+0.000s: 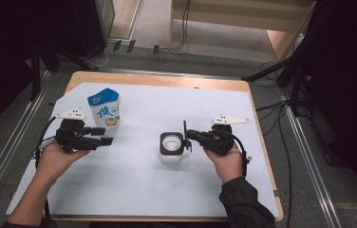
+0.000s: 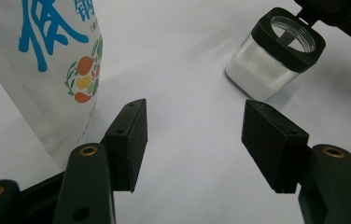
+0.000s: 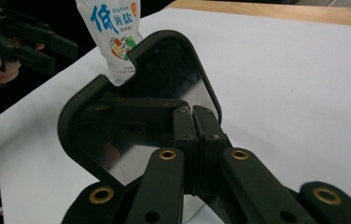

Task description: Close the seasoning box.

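Holding: right gripper (image 1: 185,135) has its jaws clenched on the raised black flip lid (image 3: 141,107) of the jar — the lid stands upright at the jar's right edge, pinched between the two pads.
Jar: a clear square jar (image 1: 171,147) with a black collar and round open mouth, standing on the white sheet (image 1: 214,190) near mid-table, just beside the right gripper's tips.
Jar, from the left gripper view: sits ahead and to the right (image 2: 276,53), well apart from the pads, whitish inside.
Left gripper: jaws (image 1: 106,136) released, standing apart with nothing between them — bare white sheet shows in the gap; pads (image 2: 131,140) touch nothing.
Left gripper, place: at the left of the sheet, pointing toward the jar, well apart from it.
Pouch: white standing bag (image 1: 105,110) with blue characters and a fruit print, upright just behind the left gripper's tips; whether it touches them I cannot tell.
Table: wooden top (image 1: 167,80), mostly covered by the sheet.
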### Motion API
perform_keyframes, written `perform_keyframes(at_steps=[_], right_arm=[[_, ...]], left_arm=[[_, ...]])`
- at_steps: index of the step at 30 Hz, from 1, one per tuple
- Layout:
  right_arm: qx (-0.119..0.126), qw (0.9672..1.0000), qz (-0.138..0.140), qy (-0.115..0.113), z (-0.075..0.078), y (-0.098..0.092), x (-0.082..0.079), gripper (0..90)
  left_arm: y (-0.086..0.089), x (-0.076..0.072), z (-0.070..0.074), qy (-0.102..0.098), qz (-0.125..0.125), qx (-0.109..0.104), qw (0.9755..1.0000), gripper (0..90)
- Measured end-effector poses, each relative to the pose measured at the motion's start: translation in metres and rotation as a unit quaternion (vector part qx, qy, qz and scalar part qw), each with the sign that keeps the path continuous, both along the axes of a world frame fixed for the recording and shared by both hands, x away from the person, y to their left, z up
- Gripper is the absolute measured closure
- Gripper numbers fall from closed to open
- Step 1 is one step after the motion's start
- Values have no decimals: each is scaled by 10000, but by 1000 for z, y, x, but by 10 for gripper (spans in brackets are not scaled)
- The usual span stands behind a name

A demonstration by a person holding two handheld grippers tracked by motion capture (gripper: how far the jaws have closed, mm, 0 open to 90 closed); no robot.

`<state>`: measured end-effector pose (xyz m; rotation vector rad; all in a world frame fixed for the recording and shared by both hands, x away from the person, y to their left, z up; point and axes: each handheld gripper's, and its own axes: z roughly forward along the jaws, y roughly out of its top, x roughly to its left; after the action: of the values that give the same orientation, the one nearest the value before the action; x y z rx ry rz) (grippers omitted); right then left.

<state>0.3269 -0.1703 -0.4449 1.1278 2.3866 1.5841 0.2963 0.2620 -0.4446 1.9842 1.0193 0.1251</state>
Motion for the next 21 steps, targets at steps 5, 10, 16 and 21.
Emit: perform_keyframes(at_steps=[5, 10, 16, 21], right_arm=[[6, 10000, 38, 25, -2, 4, 1, 900], [-90, 9998, 176, 12, -3, 12, 1, 900], [-222, 9993, 297, -74, -6, 18, 0, 873], [-196, 9995, 213, -101, -5, 15, 0, 804]], left_arm=[[-1, 1, -1, 21, -31, 10, 10000, 421], [-1, 1, -2, 29, -11, 13, 10000, 421], [-1, 0, -2, 29, -46, 21, 10000, 421], [-2, 0, -2, 14, -61, 22, 10000, 419]])
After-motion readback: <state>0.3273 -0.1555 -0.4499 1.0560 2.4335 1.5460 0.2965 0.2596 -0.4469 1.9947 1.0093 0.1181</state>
